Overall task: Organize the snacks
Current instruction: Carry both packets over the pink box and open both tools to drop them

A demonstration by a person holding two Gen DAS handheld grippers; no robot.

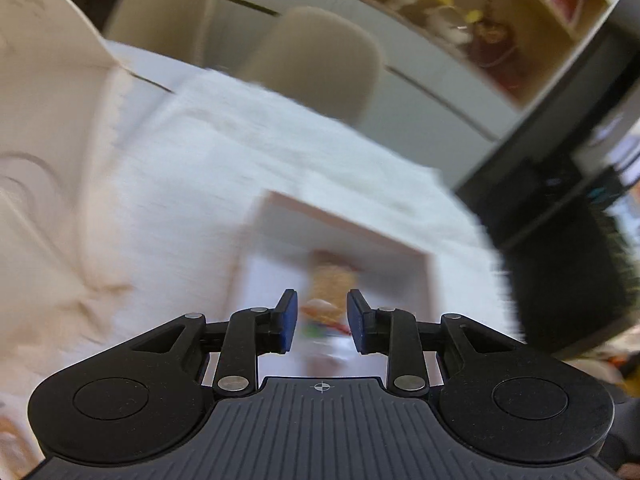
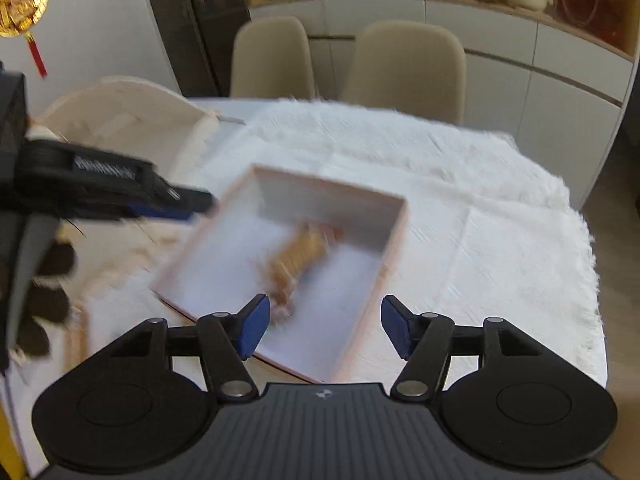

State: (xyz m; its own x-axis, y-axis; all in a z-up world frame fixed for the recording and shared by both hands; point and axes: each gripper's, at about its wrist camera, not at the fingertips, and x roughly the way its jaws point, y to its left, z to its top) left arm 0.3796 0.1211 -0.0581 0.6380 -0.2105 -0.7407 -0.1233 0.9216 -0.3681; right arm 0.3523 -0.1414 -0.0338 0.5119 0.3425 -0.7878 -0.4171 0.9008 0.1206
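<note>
A shallow pale pink box point(image 2: 394, 240) lies open on the white cloth. One tan snack packet point(image 2: 298, 258), blurred, lies inside it. My right gripper point(image 2: 325, 308) hovers over the box's near corner, open, with nothing between its blue pads. My left gripper point(image 2: 192, 206) reaches in from the left to the box's left rim. In the left wrist view, the left gripper point(image 1: 322, 300) is open, its pads standing apart. The snack packet point(image 1: 332, 280) shows through the gap, down in the box point(image 1: 344, 220), and the pads are not pressing on it.
A fringed white cloth point(image 2: 480, 208) covers the round table. A pale wooden basket point(image 2: 120, 120) stands at the left, with dark rounded shapes point(image 2: 52, 280) blurred below it. Two beige chairs point(image 2: 404, 68) stand behind the table, with a sideboard of ornaments beyond.
</note>
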